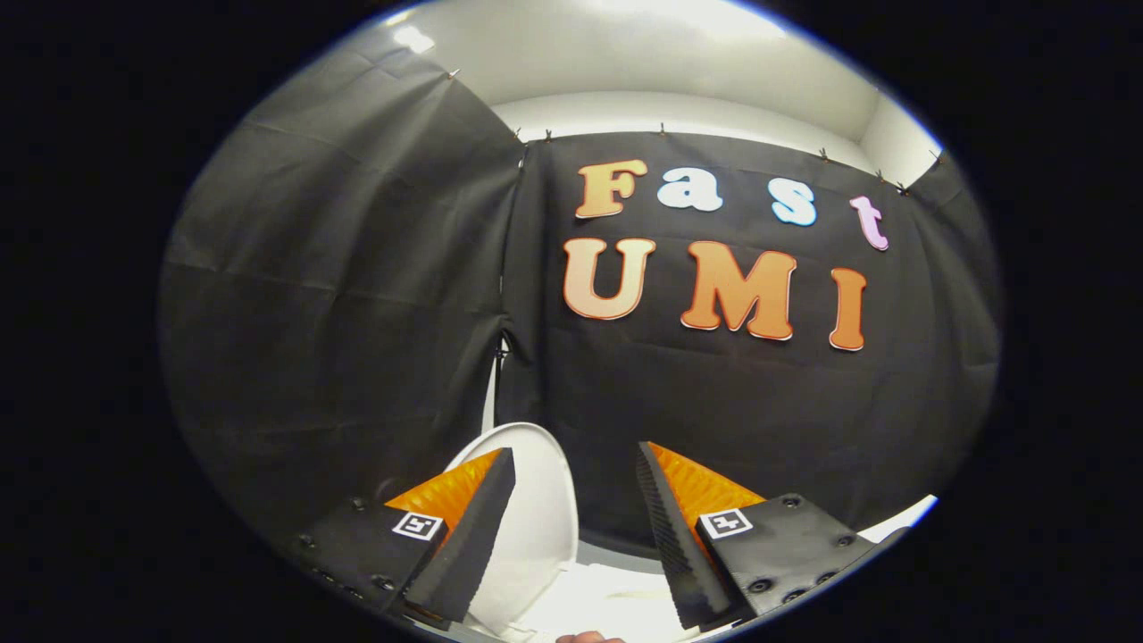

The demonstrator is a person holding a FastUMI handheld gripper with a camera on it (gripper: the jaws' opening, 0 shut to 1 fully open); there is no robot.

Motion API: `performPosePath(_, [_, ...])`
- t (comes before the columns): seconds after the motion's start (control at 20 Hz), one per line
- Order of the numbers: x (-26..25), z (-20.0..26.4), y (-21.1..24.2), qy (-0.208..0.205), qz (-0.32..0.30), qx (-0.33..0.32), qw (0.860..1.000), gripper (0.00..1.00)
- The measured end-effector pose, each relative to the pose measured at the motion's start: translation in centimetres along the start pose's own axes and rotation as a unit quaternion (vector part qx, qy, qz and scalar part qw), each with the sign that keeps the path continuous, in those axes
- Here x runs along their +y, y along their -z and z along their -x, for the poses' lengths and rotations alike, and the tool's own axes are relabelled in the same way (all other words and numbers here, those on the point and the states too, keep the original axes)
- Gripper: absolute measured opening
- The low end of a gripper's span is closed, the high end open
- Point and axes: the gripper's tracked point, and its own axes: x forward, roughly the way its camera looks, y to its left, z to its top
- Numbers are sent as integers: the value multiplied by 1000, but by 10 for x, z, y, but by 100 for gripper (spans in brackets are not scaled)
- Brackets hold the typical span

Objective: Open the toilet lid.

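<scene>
Fingers (576,500) apart, empty, raised toilet lid (536,500) upright between them, nearer the left one

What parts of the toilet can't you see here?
- Toilet lid: stands raised between the fingers of the open gripper; its left edge is hidden behind the left finger.
- Bowl and seat: cut off below the fingers in the gripper view.
- Hinge: hidden low down behind the fingers.
- Whether the lid leans on the black cloth: cannot tell.
</scene>
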Motion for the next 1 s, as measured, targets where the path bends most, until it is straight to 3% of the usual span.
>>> performPosePath(0.3, [-104,39,-20,13,-51,-17,998,90])
performPosePath(0.4, [-135,65,-12,13,-75,-15,997,91])
performPosePath(0.55, [-201,104,10,46,-101,-1,994,91])
performPosePath(0.75, [-295,149,31,118,-68,8,991,90])
performPosePath(1.0, [-330,199,37,125,-27,-10,992,88])
